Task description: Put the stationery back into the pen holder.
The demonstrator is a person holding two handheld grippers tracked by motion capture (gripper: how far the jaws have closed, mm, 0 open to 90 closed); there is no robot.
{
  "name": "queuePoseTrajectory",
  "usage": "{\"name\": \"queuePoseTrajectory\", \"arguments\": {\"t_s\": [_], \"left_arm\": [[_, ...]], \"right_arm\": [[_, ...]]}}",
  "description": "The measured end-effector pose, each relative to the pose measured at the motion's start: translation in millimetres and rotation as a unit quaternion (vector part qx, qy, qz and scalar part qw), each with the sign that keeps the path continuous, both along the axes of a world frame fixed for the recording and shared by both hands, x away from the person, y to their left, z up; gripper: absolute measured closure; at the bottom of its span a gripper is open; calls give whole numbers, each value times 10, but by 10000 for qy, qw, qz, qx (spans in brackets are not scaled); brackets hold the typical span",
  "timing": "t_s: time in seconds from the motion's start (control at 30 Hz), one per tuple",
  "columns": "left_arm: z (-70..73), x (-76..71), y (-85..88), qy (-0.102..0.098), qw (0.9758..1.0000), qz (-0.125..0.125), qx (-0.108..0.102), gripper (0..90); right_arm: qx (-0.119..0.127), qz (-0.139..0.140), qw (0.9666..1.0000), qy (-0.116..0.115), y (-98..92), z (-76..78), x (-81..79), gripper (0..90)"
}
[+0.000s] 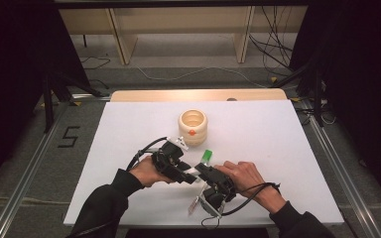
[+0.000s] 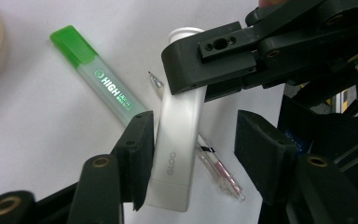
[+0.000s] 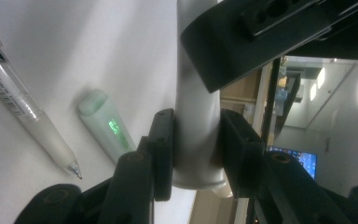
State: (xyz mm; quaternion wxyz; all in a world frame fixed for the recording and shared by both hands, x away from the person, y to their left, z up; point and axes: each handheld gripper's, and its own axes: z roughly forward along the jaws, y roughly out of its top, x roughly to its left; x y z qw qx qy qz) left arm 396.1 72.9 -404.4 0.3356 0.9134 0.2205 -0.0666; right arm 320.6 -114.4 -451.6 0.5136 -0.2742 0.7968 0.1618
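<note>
The right gripper (image 3: 193, 151) has its fingers closed firmly on the white GLOO glue stick (image 2: 177, 135), near one end. The left gripper (image 2: 191, 154) has its fingers half open around the same stick: one finger (image 2: 137, 149) touches its side, the other stands apart. Beyond the fingers, a green highlighter (image 2: 98, 77) and a clear pen (image 2: 219, 170) lie on the white bench (image 1: 278, 134)
</note>
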Motion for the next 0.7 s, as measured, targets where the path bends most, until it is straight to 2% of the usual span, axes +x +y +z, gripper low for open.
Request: {"name": "queuePoseTrajectory", "arguments": {"t_s": [0.27,0.43,0.7], "left_arm": [[-3,2,-13,43,10000,-29,33,537],[-15,14,-25,35,9998,-142,116,567],[-47,27,-60,56,9995,-185,236,613]], "right_arm": [[-40,92,9999,-60,12,-4,-15,677],[-24,85,10000,2,13,-13,-26,677],[-66,158,9999,-1,20,-16,-32,677]]}}
